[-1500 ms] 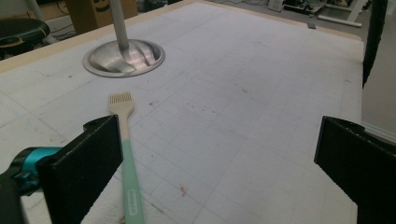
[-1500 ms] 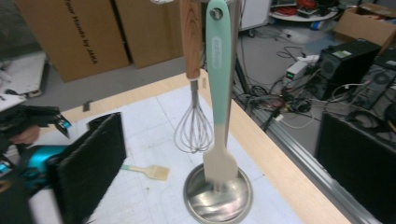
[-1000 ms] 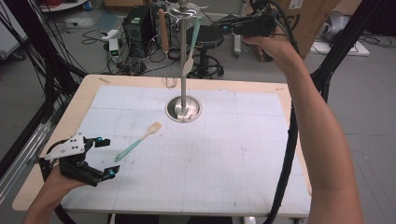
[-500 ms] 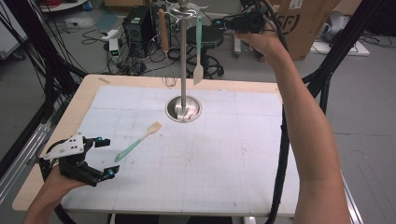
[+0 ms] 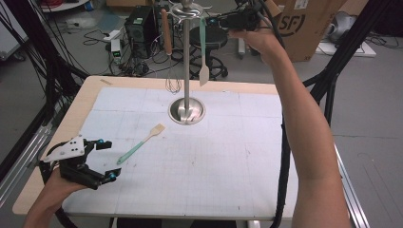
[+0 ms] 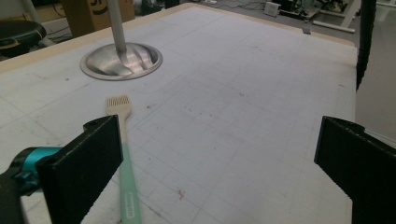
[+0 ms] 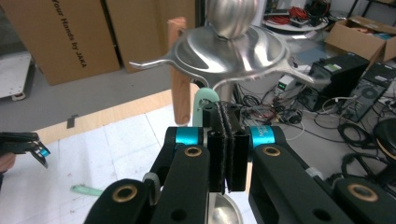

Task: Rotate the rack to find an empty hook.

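The big bench fills the middle of the high view. A tall metal stand rises from its upper middle. A wooden-handled whisk hangs on it at left. The right claw, top middle, is pressed together beside the green spatula hanging there. The left claw, lower left, is wide apart near a green brush.

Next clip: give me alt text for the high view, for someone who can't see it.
The right gripper, raised at arm's length, has its jaws shut beside the top of a mint spatula hanging from a steel utensil stand. On the table, a mint-handled brush lies near the open left gripper.
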The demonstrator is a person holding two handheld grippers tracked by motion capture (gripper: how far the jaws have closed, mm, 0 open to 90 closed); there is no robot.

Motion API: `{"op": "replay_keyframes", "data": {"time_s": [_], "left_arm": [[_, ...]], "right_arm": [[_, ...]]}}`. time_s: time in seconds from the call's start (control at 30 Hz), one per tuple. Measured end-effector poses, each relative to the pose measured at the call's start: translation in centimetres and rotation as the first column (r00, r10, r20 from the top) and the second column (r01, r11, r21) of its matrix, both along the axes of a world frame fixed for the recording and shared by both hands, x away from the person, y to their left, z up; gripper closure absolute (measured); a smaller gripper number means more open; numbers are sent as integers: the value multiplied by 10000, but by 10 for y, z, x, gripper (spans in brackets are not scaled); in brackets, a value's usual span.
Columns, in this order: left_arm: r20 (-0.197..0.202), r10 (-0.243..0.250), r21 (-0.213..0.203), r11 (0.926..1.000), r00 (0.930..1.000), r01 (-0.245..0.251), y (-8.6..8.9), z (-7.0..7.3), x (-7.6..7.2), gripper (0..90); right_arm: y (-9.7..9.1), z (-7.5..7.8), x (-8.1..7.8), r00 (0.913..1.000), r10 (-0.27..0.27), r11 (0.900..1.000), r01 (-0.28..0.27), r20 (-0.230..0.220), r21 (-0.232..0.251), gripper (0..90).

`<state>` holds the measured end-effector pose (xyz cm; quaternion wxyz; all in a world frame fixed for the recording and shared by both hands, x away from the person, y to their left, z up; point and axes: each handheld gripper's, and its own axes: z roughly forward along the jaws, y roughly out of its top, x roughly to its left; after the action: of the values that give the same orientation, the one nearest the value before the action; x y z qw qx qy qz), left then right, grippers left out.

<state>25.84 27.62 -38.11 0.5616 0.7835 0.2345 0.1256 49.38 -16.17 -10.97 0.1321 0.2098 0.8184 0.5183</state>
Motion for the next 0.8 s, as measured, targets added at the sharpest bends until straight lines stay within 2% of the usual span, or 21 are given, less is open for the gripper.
{"op": "replay_keyframes", "data": {"time_s": [0.8], "left_arm": [[-29,70,-114,9999,10000,-70,4,-1,1,17]], "right_arm": [[38,1,-11,9967,805,9964,-803,84,-253,890]]}}
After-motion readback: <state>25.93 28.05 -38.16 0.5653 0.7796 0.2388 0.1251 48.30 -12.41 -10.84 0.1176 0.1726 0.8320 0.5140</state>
